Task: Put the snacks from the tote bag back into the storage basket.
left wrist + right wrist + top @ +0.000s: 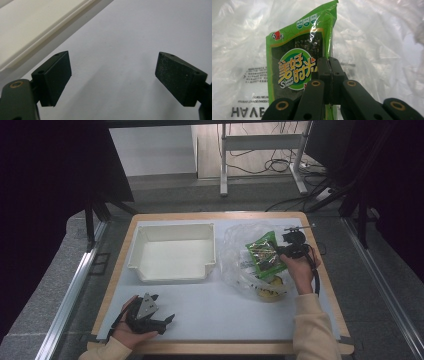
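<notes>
A green snack packet (263,253) with yellow lettering is held above a clear plastic bag (245,270) at the right of the table. My right gripper (280,252) is shut on the packet's edge. In the right gripper view the two black jaws press together on the green packet (297,57), with the crinkled plastic bag (382,42) behind it. My left gripper (165,320) rests near the front left of the table in a hand, its jaws wide apart. The left gripper view has its pads (56,75) open over bare white surface.
An empty white tray (172,251) stands at the back left of the white mat; its rim (47,35) is close to the left gripper. A yellow item (268,292) lies inside the plastic bag near the right hand. Wooden table edges frame the mat.
</notes>
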A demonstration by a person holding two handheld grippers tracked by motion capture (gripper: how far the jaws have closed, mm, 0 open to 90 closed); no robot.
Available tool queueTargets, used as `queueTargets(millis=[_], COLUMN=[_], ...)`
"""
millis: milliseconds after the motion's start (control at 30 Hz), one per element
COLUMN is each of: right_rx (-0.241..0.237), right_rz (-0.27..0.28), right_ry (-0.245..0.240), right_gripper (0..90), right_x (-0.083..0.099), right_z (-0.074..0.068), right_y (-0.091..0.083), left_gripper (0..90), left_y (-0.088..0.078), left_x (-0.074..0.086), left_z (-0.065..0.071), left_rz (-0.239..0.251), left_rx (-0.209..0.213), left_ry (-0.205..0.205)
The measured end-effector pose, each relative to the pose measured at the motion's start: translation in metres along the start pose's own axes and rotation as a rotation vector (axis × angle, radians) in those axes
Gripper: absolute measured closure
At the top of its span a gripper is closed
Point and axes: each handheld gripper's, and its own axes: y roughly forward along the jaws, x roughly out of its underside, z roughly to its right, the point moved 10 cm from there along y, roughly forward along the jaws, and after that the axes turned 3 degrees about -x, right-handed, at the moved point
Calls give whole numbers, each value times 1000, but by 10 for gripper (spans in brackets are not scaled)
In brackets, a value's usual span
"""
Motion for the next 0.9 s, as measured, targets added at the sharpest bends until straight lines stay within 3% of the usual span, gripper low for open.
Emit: queueTargets(millis=[333, 567, 900], right_rx=[-60, -71, -116], right_rz=[85, 134, 172], right_ry=[33, 34, 53], right_gripper=[900, 900, 900], right_x=[-12, -19, -23], right_z=[-3, -4, -7], right_y=[-22, -34, -43], left_gripper=[134, 134, 134], left_y=[1, 2, 2], left_x=[1, 1, 1], left_z=[1, 2, 3], left_rz=[-8, -8, -13], left_rx=[-4, -2, 0], left_ry=[6, 9, 14])
